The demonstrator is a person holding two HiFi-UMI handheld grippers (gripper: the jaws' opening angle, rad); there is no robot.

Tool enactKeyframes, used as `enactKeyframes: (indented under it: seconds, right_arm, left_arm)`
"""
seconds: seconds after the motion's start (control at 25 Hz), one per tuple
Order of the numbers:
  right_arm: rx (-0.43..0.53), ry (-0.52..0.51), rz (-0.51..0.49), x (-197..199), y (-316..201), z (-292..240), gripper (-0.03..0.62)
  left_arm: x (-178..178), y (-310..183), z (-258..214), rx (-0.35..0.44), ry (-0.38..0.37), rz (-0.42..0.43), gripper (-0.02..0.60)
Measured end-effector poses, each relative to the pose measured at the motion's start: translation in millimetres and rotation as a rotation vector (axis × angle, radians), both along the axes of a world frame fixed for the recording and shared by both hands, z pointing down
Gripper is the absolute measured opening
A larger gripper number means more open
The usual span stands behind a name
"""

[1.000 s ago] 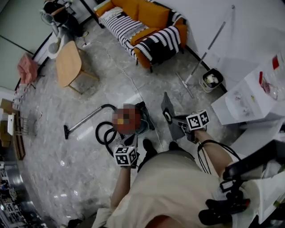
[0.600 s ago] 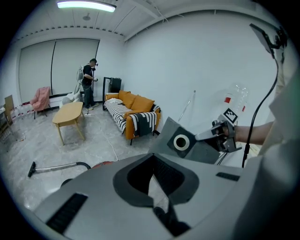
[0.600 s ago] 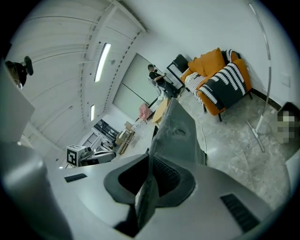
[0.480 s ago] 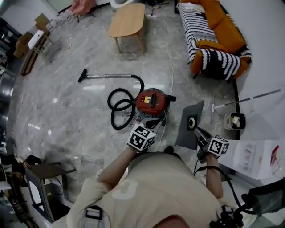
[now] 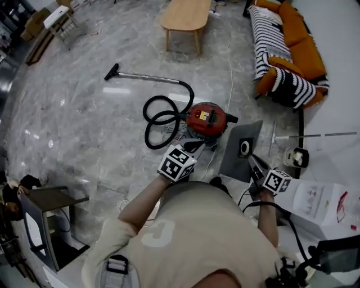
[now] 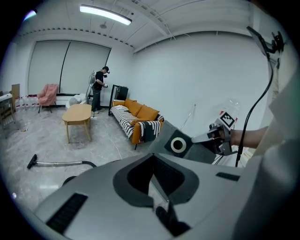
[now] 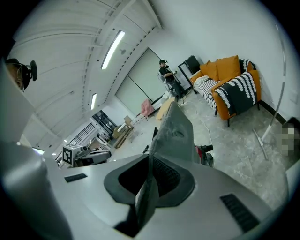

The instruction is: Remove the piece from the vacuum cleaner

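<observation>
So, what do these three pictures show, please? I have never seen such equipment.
There is no robot: a person wears a camera on the head and holds one gripper tool in each hand. The head view looks down from that camera; the other two views ride on the grippers. The left gripper has its fingers shut on nothing. The right gripper pinches a flat grey piece with a round hole, clear of the red vacuum cleaner on the marble floor. A wooden table and an orange sofa stand farther off.
</observation>
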State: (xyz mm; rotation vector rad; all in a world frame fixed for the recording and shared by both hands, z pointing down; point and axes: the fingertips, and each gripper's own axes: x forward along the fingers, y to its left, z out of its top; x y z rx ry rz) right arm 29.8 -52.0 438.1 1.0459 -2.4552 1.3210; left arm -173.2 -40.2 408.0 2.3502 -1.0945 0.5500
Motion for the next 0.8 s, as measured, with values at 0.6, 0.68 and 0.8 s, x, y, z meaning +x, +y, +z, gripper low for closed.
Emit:
enactKeyframes:
  seconds: [0.6, 0.68, 0.8]
  right_arm:
    - [0.079, 0.084, 0.09, -18.6, 59.5, -17.7, 0.028]
    - [0.082, 0.081, 0.107, -5.7, 69.1, -12.7, 0.028]
    - [0.094, 0.08, 0.116, 10.3, 83.7, -12.4, 0.028]
  left_arm:
    - [26.5, 16.8, 19.9, -0.024, 0.066, 0.218, 0.005]
    - [38.8, 24.6, 21.7, -0.022, 0.056, 0.234, 0.005]
    - [54.7, 40.3, 21.9, -0.025, 0.038, 0.242, 0.005]
